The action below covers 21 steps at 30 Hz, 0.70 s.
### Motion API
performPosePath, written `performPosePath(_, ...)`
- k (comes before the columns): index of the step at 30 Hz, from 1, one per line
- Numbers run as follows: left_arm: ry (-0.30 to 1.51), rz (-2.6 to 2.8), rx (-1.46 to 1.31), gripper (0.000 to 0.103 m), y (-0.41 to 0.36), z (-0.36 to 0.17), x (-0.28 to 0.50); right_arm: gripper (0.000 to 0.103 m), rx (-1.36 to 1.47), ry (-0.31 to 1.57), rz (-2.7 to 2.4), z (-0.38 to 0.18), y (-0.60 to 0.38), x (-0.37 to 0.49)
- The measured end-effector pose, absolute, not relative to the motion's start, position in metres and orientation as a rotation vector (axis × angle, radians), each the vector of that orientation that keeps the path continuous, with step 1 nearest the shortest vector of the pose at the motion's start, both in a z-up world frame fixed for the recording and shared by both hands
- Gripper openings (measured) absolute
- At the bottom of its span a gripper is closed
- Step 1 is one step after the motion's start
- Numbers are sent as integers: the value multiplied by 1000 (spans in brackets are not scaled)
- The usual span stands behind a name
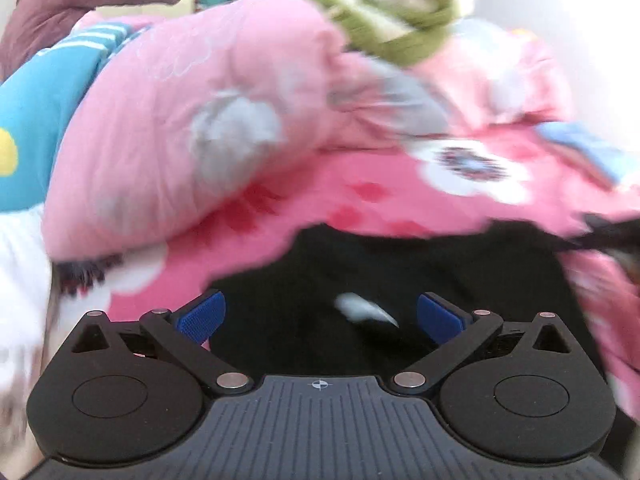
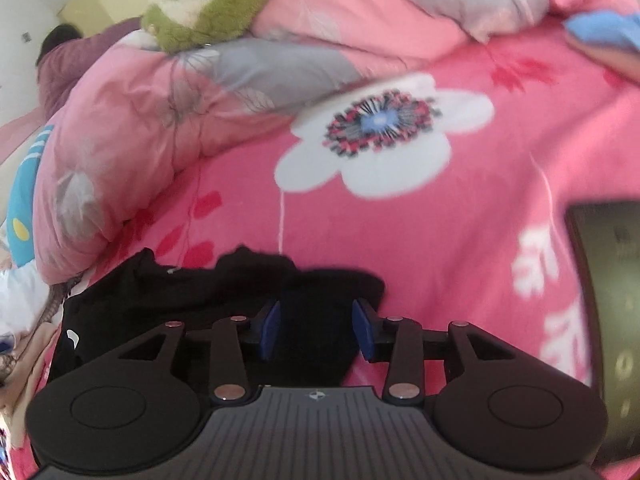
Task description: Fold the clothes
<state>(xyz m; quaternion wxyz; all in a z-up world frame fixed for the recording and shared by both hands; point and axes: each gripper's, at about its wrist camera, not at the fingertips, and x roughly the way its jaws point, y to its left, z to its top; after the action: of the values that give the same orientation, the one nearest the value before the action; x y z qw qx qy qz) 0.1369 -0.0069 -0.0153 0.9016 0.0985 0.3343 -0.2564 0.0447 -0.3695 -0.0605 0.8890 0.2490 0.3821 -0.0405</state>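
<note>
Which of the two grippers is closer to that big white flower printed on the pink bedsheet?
Probably the right gripper; the white flower lies just beyond it, past the black garment. From the left gripper the flower sits farther off, to its right.

A black garment (image 2: 224, 292) is seen crumpled on the pink flowered bedsheet (image 2: 460, 240); its edge is bunched. A small white mark (image 1: 366, 310) is shown on it.

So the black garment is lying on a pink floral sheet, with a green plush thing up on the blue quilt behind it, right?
Not quite: the quilt is pink with grey patches, not blue. The right wrist view shows it clearly. The rest holds: the black garment lies on the pink floral sheet, and the green plush thing sits up on the quilt behind it.
</note>
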Motion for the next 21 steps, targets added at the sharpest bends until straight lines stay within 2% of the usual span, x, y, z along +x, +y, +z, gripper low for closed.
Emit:
performPosePath(4, 775, -480, 305, 93, -28, -46, 196, 44, 603, 784, -74, -65, -370, 31)
performPosePath(6, 842, -481, 299, 72, -32, -59, 215, 44, 594, 788, -59, -66, -364, 31)
performPosePath(10, 890, -482, 202, 47, -26, -68, 222, 42, 524, 790, -19, -71, -341, 37)
performPosePath(11, 887, -482, 179, 33, -24, -67, 221, 35, 491, 781, -26, -72, -334, 36)
performPosePath(12, 885, -472, 158, 15, -22, -65, 220, 22, 456, 772, -34, -73, -327, 34)
performPosePath(13, 883, -463, 137, 8, -21, -63, 219, 14, 421, 762, -41, -75, -321, 33)
performPosePath(15, 878, -448, 85, 4, -18, -58, 218, 4, 399, 741, -48, -72, -318, 31)
performPosePath(21, 789, -433, -3, 2, -9, -28, 209, 2, 275, 613, -129, -38, -339, 39)
